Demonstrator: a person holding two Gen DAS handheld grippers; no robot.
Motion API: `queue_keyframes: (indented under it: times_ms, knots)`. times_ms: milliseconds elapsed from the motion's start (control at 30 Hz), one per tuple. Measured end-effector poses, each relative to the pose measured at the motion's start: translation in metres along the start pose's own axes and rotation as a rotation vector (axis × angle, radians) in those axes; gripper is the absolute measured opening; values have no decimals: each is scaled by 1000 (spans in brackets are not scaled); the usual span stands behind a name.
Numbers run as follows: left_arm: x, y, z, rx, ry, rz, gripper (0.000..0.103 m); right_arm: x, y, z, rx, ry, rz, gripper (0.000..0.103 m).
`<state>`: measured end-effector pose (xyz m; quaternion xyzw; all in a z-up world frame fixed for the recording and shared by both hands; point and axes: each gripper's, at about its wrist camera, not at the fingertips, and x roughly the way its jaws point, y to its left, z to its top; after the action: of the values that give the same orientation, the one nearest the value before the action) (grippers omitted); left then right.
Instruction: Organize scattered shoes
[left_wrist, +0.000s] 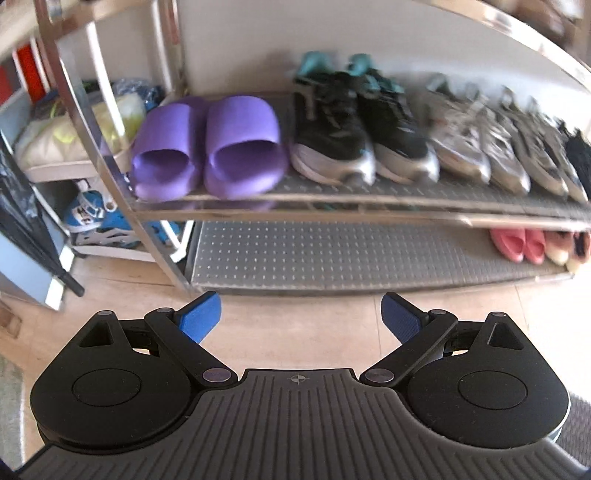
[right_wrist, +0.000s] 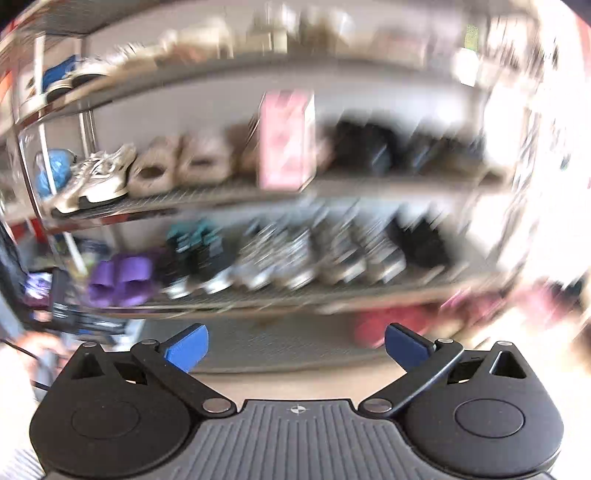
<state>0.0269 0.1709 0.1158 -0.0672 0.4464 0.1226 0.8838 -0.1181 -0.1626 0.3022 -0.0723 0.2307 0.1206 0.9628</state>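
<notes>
right view shoes (right_wrist: 280, 254) blurred

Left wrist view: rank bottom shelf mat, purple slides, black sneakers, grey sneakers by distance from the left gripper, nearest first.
1. Bottom shelf mat, directly ahead of the left gripper, low.
2. Purple slides, shelf above, left end.
3. Black sneakers, same shelf, centre; too close to call against the slides.
4. Grey sneakers, farther right along that shelf.

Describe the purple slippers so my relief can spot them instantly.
Find the metal shoe rack against the wall and the shelf one up from the bottom. The purple slippers sit at its far left end, beside black sneakers. They are the only open-toed purple pair there.
</notes>
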Motion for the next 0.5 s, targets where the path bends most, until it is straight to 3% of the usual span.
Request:
queue_keyframes:
  times_ms: [100, 167, 200, 333, 500]
  knots:
    - [-35, -20, -34, 56, -15, -46, 97, -49, -4, -34, -224, -171, -171, 103]
    - [-61, -32, -53, 96, -25, -63, 97, -60, -9, -54, -255, -205, -212, 103]
    - [-78, -38, -63, 131, -48, -59, 97, -60, -14, -62, -221, -194, -202, 103]
    - [-119, -49, -84, 211, -126, -43, 98, -28, -44, -90, 102, -85, -15, 102]
    - [-128, -46, -102, 188, -108, 16, 100, 39, -56, -96, 148, 20, 91, 102]
